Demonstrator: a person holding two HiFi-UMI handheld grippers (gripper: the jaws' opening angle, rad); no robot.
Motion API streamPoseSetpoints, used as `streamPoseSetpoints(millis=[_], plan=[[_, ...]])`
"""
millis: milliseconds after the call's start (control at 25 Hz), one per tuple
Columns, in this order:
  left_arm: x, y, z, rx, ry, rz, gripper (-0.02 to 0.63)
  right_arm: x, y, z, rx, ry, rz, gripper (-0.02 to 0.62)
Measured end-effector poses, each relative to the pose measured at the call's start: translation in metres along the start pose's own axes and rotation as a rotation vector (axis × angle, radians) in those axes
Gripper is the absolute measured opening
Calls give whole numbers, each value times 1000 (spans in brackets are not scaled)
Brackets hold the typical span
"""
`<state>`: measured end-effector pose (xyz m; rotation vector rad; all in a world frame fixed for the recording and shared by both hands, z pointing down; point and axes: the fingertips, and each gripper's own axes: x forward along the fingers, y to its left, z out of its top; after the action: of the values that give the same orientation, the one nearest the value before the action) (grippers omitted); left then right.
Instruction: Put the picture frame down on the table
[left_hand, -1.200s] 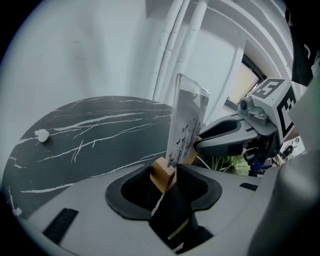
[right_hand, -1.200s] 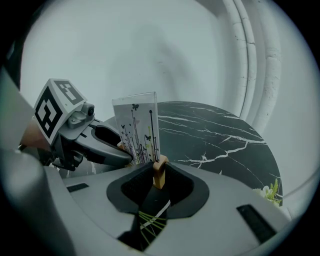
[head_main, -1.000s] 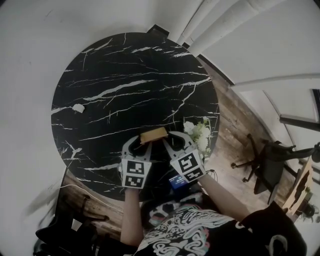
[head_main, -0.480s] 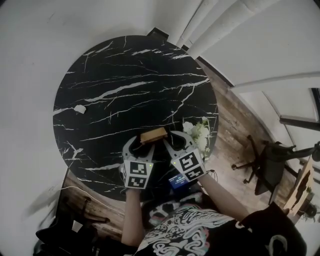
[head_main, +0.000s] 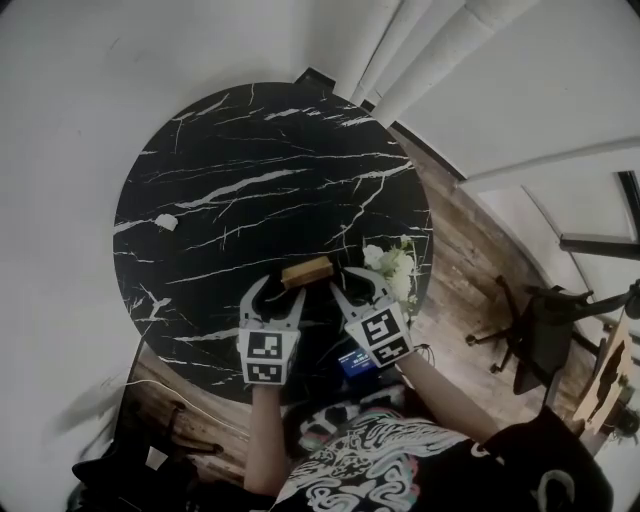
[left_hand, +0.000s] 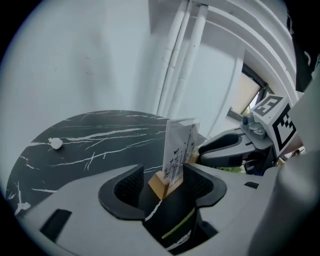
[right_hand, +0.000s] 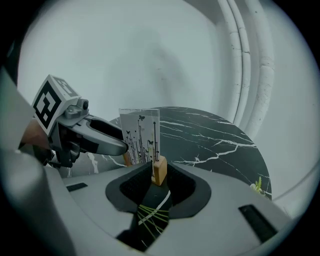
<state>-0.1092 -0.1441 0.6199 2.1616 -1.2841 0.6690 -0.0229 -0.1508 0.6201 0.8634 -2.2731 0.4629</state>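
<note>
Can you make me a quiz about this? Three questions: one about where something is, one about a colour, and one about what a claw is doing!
1. Where is the picture frame?
A. On the office chair
B. Between the left claw and the right claw
C. On the floor by the wall

2. What colour is the round table?
A. Black with white veins
B. Plain red
C. Yellow with dots

3. How are the left claw's jaws?
A. Shut tight together
B. Out of sight
C. Apart

Answers:
1. B: the head view shows one claw at each end of the frame.
2. A: white streaks cross its black top.
3. C: the left gripper view shows a wide gap between them.
</note>
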Motion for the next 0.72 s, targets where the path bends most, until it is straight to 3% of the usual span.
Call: streamPoseSetpoints(millis=[120, 160, 240, 440, 720], plan=[[-8, -1, 1, 2, -9, 12, 234, -6, 0, 2, -1, -9, 1, 78], [-11, -1, 1, -1, -10, 14, 191, -8, 1, 3, -6, -13, 3, 77], [-16, -2, 1, -18, -13, 11, 29, -11, 2, 4, -28, -12, -3, 22], [-21, -4, 4, -34, -25, 17, 18, -20, 1, 5, -49, -16, -20, 18], [-31, -12, 8, -87, -61, -8, 14, -38, 2, 16, 14, -73, -29, 18]])
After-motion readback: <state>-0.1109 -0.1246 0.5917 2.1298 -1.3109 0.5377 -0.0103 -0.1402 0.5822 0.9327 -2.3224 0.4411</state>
